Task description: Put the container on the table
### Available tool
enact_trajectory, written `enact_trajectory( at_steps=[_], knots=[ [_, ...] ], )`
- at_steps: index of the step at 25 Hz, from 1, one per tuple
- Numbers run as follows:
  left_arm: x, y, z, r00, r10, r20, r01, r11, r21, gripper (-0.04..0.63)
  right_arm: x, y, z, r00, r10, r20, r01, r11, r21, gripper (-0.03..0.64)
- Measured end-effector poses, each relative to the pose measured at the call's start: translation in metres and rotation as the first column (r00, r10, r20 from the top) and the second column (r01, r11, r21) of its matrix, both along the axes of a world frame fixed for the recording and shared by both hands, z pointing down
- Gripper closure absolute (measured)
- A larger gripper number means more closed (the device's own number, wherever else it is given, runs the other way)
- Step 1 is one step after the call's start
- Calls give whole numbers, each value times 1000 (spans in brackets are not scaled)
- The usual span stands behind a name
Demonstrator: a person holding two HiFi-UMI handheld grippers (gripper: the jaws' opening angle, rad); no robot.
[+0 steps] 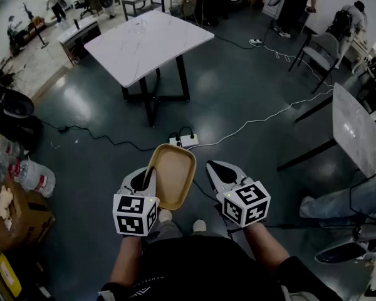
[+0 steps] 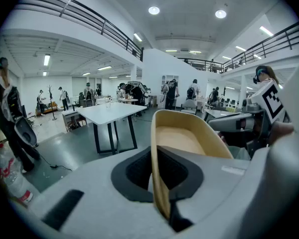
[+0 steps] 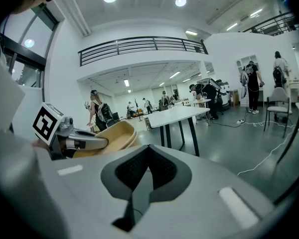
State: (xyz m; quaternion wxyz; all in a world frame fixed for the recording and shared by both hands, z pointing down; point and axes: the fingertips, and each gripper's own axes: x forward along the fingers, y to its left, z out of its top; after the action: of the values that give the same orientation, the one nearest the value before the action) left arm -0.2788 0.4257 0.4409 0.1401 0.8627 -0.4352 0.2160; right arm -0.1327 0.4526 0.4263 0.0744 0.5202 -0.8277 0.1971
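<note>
A tan, shallow container [image 1: 173, 174] hangs in front of me, tilted on its side, with my left gripper [image 1: 149, 175] shut on its left rim. In the left gripper view the rim [image 2: 157, 183] stands edge-on between the jaws and the container [image 2: 184, 136] opens to the right. My right gripper [image 1: 218, 167] hovers just right of the container, apart from it, shut with nothing in it. In the right gripper view its jaws [image 3: 147, 166] meet, and the container [image 3: 107, 136] shows at the left. The white marble table [image 1: 147, 42] stands a few steps ahead on the dark floor.
A power strip [image 1: 183, 141] with cables lies on the floor between me and the table. A second marble table [image 1: 360, 130] stands at the right, a chair [image 1: 319, 49] behind it. Cardboard boxes and a bottle [image 1: 34, 177] crowd the left. People stand in the background.
</note>
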Motion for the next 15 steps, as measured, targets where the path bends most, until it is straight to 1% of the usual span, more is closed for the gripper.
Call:
enact_trajectory(
  at_steps=[5, 11, 15],
  knots=[
    [5, 12, 2, 1000, -9, -18, 9, 1000, -16, 588, 7, 9, 0, 1000, 3, 0, -3, 1000, 1, 618],
    [17, 19, 6, 1000, -17, -20, 17, 999, -34, 588, 20, 15, -3, 998, 14, 55, -14, 1000, 4, 618],
    [29, 21, 6, 1000, -22, -22, 22, 999, -31, 588, 30, 21, -5, 999, 0, 54, 0, 1000, 10, 617]
  ],
)
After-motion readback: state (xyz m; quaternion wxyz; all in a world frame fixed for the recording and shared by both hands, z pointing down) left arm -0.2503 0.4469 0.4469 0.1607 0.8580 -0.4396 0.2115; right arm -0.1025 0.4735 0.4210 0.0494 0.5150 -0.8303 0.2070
